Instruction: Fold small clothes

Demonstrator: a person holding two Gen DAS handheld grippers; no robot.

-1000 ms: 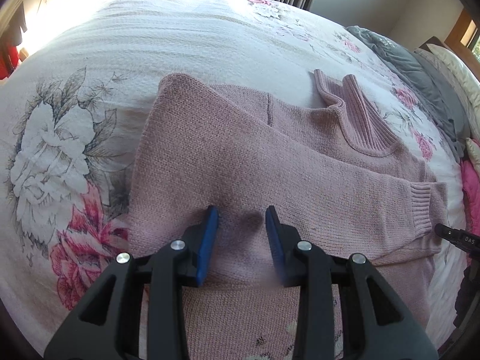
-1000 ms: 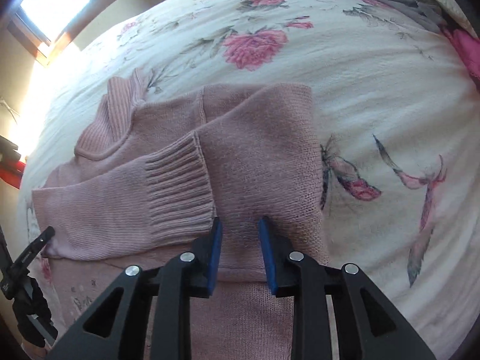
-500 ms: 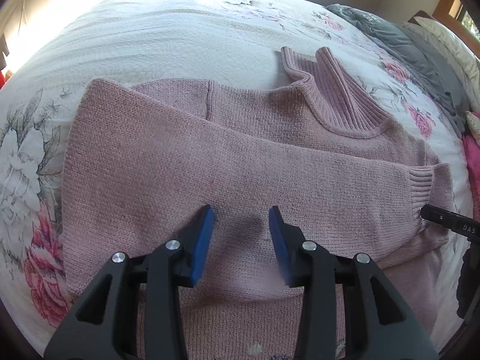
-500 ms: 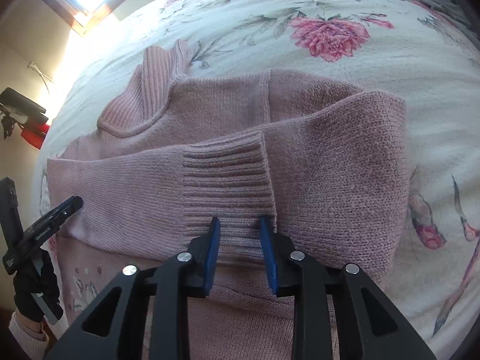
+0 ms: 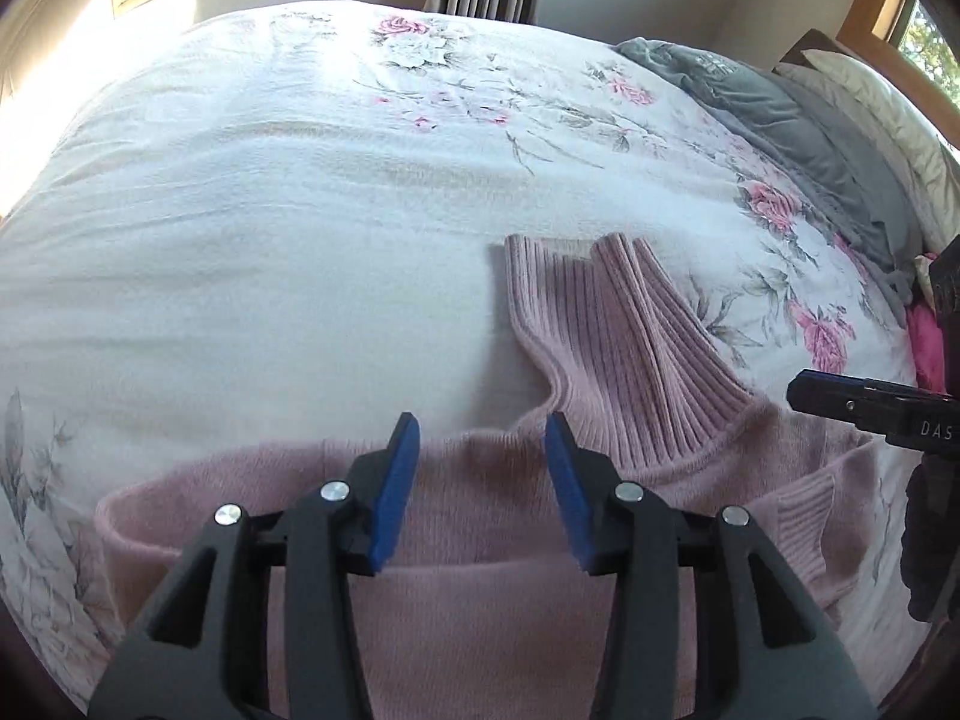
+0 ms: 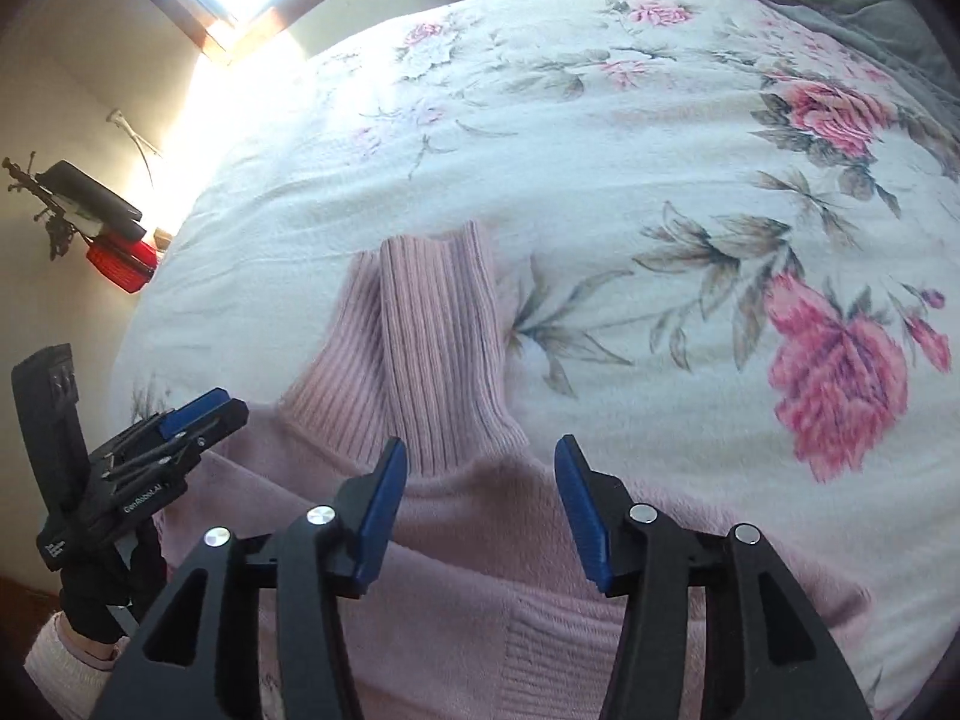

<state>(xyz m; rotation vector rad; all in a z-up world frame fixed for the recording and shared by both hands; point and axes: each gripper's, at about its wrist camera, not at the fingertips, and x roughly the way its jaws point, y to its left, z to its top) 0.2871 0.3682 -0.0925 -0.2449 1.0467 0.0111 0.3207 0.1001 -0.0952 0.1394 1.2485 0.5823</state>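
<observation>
Your left gripper (image 5: 480, 492) hangs wide open and empty over the pink sweater's (image 5: 492, 618) left shoulder; your right gripper (image 6: 477, 501) gapes empty beside the ribbed collar (image 6: 432, 348). The knit looks soft and floppy, so pinch both shoulder edges. The floral bedspread (image 6: 660, 192) beyond offers open room.

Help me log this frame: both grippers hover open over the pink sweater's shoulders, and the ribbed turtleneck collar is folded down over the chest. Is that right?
Not quite. The collar is not folded down; it lies flat on the bedspread, pointing away from the sweater body, as the right wrist view shows. The left gripper and right gripper are indeed open over the shoulders.
</observation>
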